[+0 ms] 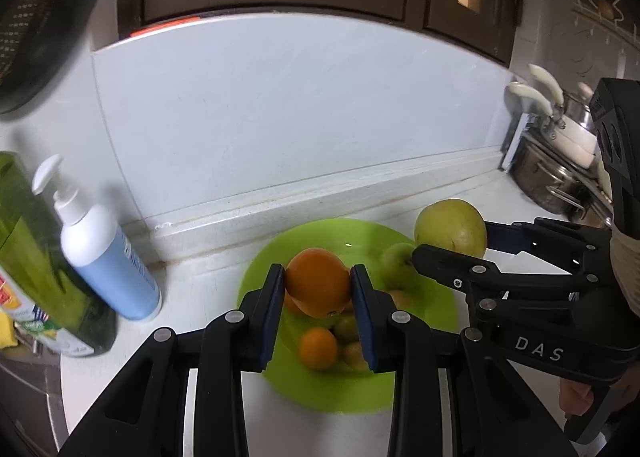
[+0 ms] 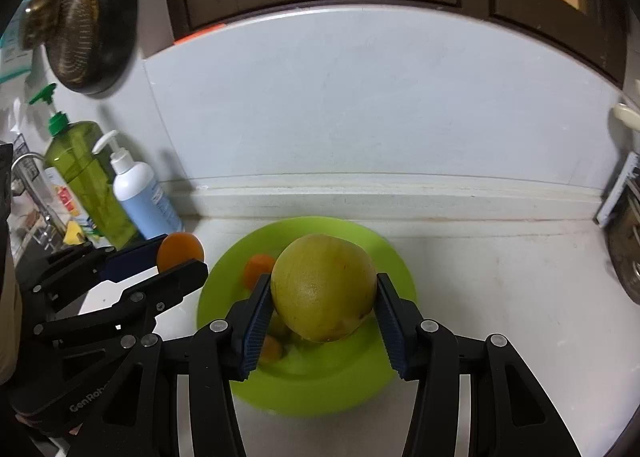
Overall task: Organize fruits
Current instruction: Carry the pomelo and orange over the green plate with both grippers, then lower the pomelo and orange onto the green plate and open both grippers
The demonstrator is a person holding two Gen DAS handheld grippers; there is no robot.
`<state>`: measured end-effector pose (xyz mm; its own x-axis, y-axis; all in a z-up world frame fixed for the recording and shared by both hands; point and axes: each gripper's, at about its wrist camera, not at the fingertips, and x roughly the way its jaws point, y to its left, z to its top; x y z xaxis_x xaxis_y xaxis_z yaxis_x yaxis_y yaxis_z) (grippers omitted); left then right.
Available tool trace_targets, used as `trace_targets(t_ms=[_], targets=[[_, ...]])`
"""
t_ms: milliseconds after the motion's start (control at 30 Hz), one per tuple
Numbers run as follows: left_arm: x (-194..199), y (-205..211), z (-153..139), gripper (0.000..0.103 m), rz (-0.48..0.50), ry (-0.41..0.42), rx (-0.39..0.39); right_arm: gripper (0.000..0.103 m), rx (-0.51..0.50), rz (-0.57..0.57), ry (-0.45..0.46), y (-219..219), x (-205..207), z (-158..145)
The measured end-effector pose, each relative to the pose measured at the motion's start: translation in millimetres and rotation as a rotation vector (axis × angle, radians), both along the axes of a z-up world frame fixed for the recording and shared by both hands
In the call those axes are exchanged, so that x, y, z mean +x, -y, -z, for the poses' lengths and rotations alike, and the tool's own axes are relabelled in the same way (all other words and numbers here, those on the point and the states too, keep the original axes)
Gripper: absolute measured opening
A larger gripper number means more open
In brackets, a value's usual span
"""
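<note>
- Left tongs (image 1: pixel 318 285) clamp an orange (image 1: pixel 318 283) above the green bowl (image 1: pixel 420 313).
- Right tongs (image 2: pixel 323 297) grip a yellow-green pear (image 2: pixel 324 287) over the same bowl.
- Small oranges (image 1: pixel 319 349) lie inside the bowl on the white surface (image 1: pixel 200 289).

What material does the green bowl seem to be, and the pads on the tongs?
Green bowl: probably plastic, since its colour is even and bright and the rim is thin with a soft gloss. Pads of the right tongs: likely rubber, since they are matte blue with fine ribs.
</note>
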<state>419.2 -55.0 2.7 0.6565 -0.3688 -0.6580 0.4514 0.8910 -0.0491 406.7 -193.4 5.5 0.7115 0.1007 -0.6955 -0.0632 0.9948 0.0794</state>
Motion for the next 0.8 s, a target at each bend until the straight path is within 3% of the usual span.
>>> trace_targets(t_ms=[400, 800], targets=[[57.9, 5.7, 29.0, 0.033, -0.006, -0.065, 0.022, 0.050, 0.002, -0.013, -0.069, 3.4, 61.1, 30.3], [88.8, 16.4, 51.6, 0.033, 0.010, -0.142, 0.027, 0.051, 0.009, -0.006, -0.143, 17.1, 96.8, 58.0]])
